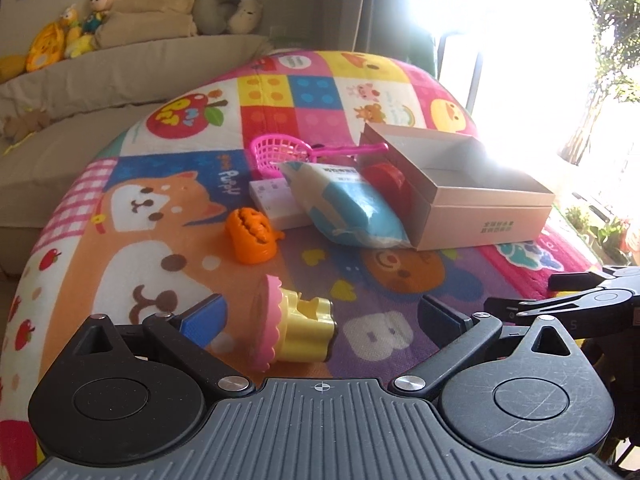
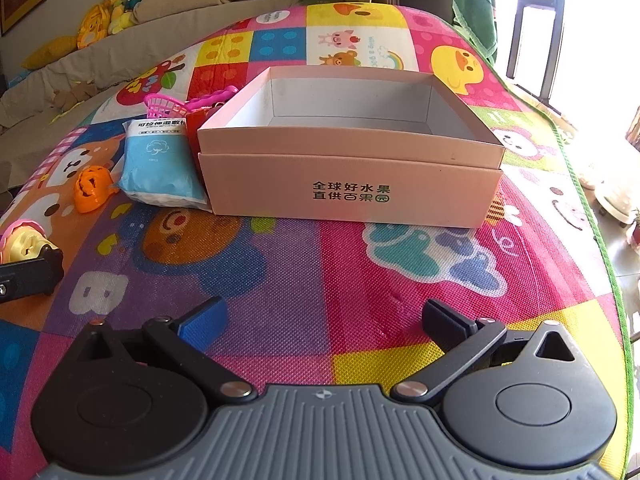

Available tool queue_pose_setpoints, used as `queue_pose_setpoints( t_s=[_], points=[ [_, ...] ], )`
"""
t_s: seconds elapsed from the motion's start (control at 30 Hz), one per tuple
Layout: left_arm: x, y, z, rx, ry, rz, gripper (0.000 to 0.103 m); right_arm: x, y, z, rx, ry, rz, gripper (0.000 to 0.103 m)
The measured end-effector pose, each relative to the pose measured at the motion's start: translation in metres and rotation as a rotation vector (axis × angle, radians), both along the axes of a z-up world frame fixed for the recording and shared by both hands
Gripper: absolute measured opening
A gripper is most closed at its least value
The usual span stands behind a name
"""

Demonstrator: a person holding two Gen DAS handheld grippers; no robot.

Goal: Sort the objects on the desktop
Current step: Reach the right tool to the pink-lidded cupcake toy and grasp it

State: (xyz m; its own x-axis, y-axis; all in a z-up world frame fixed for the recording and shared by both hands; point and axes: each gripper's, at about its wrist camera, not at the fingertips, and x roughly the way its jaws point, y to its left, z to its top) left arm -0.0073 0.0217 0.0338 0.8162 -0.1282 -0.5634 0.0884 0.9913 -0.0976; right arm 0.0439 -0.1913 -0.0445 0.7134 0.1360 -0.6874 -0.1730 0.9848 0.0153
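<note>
An open pink cardboard box (image 2: 352, 184) stands empty on the colourful play mat; it also shows in the left wrist view (image 1: 480, 216). Left of it lie a blue-white tissue pack (image 1: 344, 208) (image 2: 160, 164), an orange pumpkin toy (image 1: 252, 240) (image 2: 92, 188), a pink toy net (image 1: 280, 152), a red round thing (image 1: 388, 180) and a small white box (image 1: 276, 200). A yellow-pink cupcake toy (image 1: 296, 324) (image 2: 24, 240) lies between the fingers of my open left gripper (image 1: 320, 316), untouched. My right gripper (image 2: 324, 320) is open and empty before the box.
The mat (image 2: 320, 264) covers a table whose right edge (image 2: 592, 216) drops off near a bright window. A beige sofa with plush toys (image 1: 80, 32) stands behind. The right gripper's body (image 1: 580, 300) shows at the right in the left wrist view.
</note>
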Motion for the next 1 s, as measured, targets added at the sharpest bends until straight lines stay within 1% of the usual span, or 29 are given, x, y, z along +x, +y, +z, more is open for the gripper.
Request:
queue_pose_setpoints(
  t_s=[0.07,0.13,0.2,0.27,0.33,0.4,0.47,0.53,0.57,0.6,0.63,0.7,0.73,0.77,0.83,0.87,0.9,1.0],
  points=[
    [-0.004,0.002,0.004,-0.003,-0.017,-0.021,0.103,0.0,0.0,0.0,0.003,-0.002,0.003,0.103],
    [-0.008,0.006,0.008,0.031,-0.029,-0.008,0.103,0.0,0.0,0.0,0.003,-0.003,0.013,0.103],
    [-0.012,0.016,0.011,0.089,-0.038,0.076,0.103,0.0,0.002,0.001,0.007,-0.003,0.049,0.103],
    [-0.013,0.031,0.013,0.109,-0.034,0.161,0.103,-0.003,0.009,0.006,0.007,-0.021,0.132,0.103],
    [-0.015,0.055,0.015,0.075,-0.034,0.25,0.103,-0.011,0.022,0.016,-0.012,-0.082,0.204,0.103],
    [-0.014,0.075,0.017,0.033,-0.032,0.324,0.103,-0.02,0.044,0.034,-0.014,-0.131,0.329,0.103],
    [-0.013,0.092,0.019,-0.003,-0.037,0.38,0.103,-0.024,0.066,0.046,0.024,-0.146,0.435,0.103],
    [-0.014,0.103,0.02,-0.026,-0.045,0.416,0.103,-0.023,0.089,0.051,0.052,-0.142,0.51,0.103],
    [-0.014,0.107,0.021,-0.036,-0.049,0.425,0.103,-0.022,0.105,0.053,0.065,-0.136,0.547,0.1],
    [-0.016,0.109,0.021,-0.042,-0.05,0.43,0.103,-0.02,0.119,0.052,0.075,-0.124,0.578,0.087],
    [-0.017,0.111,0.021,-0.045,-0.052,0.427,0.103,-0.018,0.131,0.05,0.083,-0.102,0.606,0.081],
    [-0.021,0.111,0.02,-0.045,-0.051,0.417,0.103,-0.009,0.149,0.044,0.108,-0.055,0.617,0.061],
    [-0.022,0.112,0.019,-0.046,-0.05,0.413,0.103,-0.005,0.154,0.041,0.118,-0.035,0.617,0.056],
    [-0.023,0.111,0.018,-0.047,-0.046,0.409,0.103,-0.004,0.156,0.036,0.135,-0.011,0.61,0.048],
    [-0.022,0.11,0.014,-0.054,-0.037,0.399,0.103,-0.002,0.154,0.037,0.165,-0.009,0.587,0.045],
    [-0.022,0.109,0.013,-0.055,-0.035,0.395,0.103,0.0,0.148,0.038,0.187,0.001,0.579,0.037],
    [-0.019,0.108,0.012,-0.059,-0.03,0.387,0.103,0.002,0.141,0.04,0.206,0.005,0.568,0.033],
    [-0.016,0.1,0.008,-0.065,-0.023,0.358,0.103,0.01,0.107,0.042,0.271,0.021,0.512,0.03]
  ],
)
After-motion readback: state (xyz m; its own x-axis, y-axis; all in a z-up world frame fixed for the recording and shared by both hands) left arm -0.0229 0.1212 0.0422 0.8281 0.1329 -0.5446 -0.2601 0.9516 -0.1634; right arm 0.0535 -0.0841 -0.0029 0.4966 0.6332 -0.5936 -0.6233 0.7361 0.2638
